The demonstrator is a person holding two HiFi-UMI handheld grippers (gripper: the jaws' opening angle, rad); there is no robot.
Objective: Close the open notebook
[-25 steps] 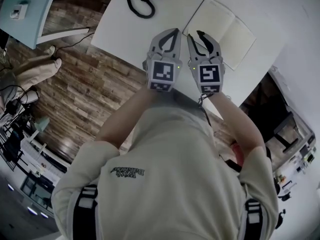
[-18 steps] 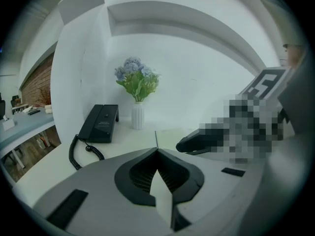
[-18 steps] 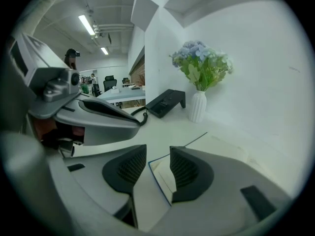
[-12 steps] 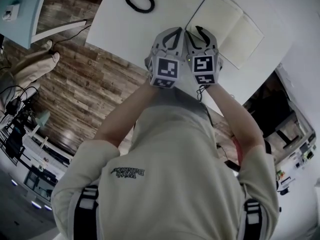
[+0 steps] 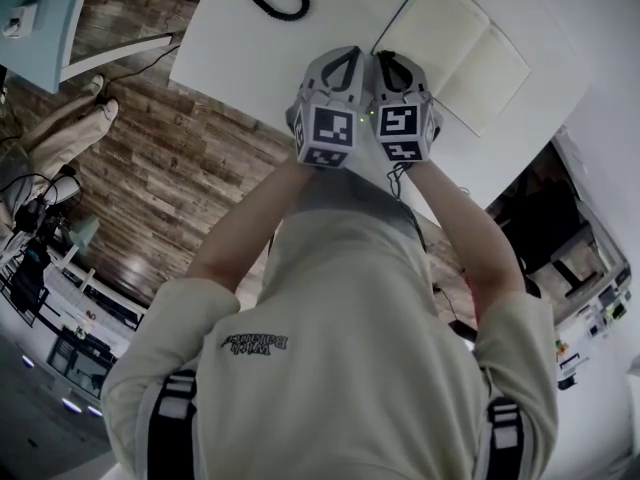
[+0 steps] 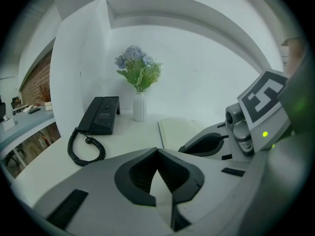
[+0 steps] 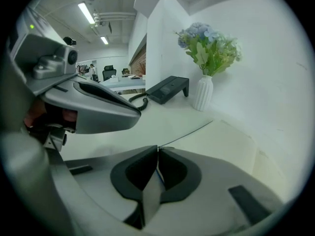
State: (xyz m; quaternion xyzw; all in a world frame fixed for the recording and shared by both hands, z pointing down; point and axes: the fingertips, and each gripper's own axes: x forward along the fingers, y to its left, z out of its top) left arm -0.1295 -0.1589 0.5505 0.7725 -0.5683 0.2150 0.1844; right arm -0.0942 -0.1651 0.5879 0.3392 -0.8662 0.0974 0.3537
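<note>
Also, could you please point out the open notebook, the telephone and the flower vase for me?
open notebook (image 5: 450, 48): head view, on its blank facing pages.
telephone (image 6: 100, 115): left gripper view, on the top of its black body.
vase (image 6: 140, 107): left gripper view, on its white ribbed body.

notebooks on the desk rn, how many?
1. The open notebook lies on the white desk, to the right of the phone and the vase. No other shows in any view, though parts of the desk run out of frame.
</note>
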